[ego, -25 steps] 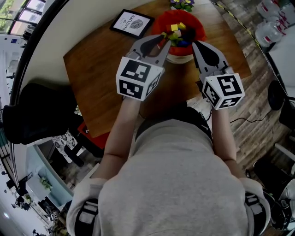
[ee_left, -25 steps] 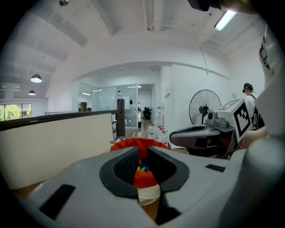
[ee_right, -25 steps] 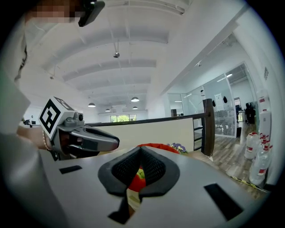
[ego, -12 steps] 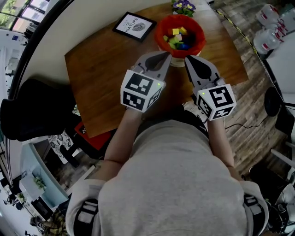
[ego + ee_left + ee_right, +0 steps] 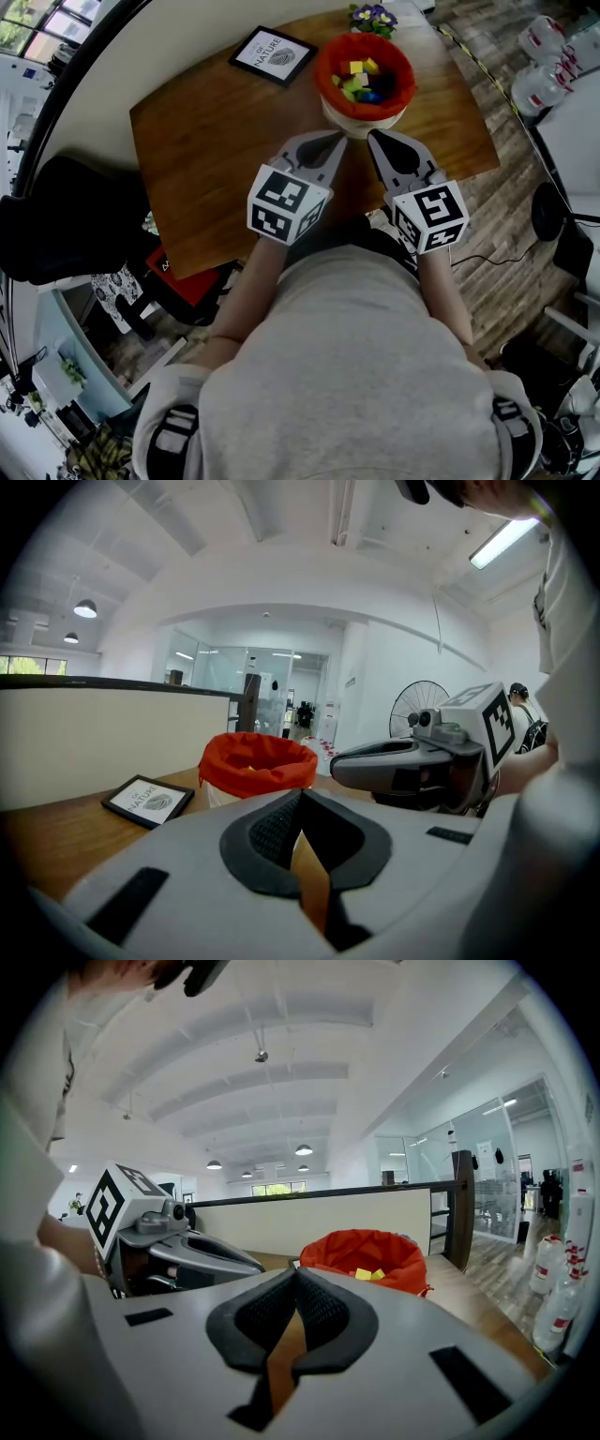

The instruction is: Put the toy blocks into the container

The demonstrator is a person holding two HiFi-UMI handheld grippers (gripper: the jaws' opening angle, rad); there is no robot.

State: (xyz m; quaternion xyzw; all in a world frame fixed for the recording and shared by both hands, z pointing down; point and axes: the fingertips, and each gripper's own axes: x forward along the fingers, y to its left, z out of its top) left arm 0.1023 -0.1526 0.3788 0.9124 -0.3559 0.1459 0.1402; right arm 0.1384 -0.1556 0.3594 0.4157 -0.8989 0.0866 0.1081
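Observation:
A red fabric container (image 5: pixel 366 77) stands at the far side of the wooden table (image 5: pixel 216 141), with several coloured toy blocks (image 5: pixel 360 79) inside. It shows in the left gripper view as the red container (image 5: pixel 257 764) and in the right gripper view as the red container (image 5: pixel 367 1259) with yellow blocks (image 5: pixel 369 1274). My left gripper (image 5: pixel 335 142) is shut and empty, just short of the container. My right gripper (image 5: pixel 379 140) is shut and empty beside it, held level with the left. In each gripper view the jaws meet with nothing between them.
A framed picture (image 5: pixel 273 54) lies flat on the table left of the container. A small pot of flowers (image 5: pixel 371 16) stands behind the container. Water bottles (image 5: pixel 553 56) sit on the floor at the right. A dark chair (image 5: pixel 66 225) stands left of the table.
Both grippers have drawn back from over the container toward the person's body. The left gripper's jaws closed early in this span.

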